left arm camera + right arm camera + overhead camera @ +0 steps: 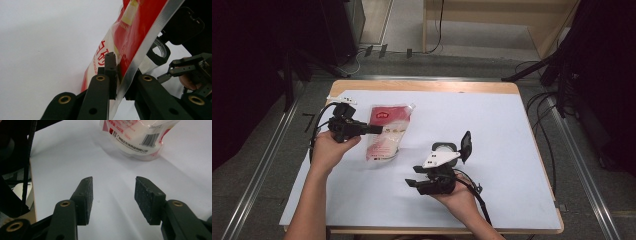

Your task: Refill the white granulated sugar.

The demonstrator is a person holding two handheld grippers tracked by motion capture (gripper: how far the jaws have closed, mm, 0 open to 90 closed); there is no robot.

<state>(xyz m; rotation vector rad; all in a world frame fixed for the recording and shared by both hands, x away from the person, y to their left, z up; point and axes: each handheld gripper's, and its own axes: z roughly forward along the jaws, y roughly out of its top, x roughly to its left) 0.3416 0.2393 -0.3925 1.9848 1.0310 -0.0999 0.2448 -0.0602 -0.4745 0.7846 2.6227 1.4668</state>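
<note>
- Currently our left gripper (117, 75) has its jaws clamped on the sealed edge of the red-and-clear bag (386, 132), at ten o'clock on the table (492, 120).
- Our right gripper (113, 196) is wide open and empty.
- We judge the bag soft, slick and saggy; best held by its seam.

Wooden desk (512, 87) stood mid-frame, top covered w/ a white sheet (492, 130); bare wood showed along far & right edges. Small white strip (341, 98) lay at the far-left corner. Metal rails ran along the floor on both sides, left (267, 155) & right (584, 170). Black cables (544, 107) trailed on the floor right of the desk. A black stand leg (529, 70) slanted in nr the far-right corner. Pale wooden frame (492, 30) stood at the back.
</note>
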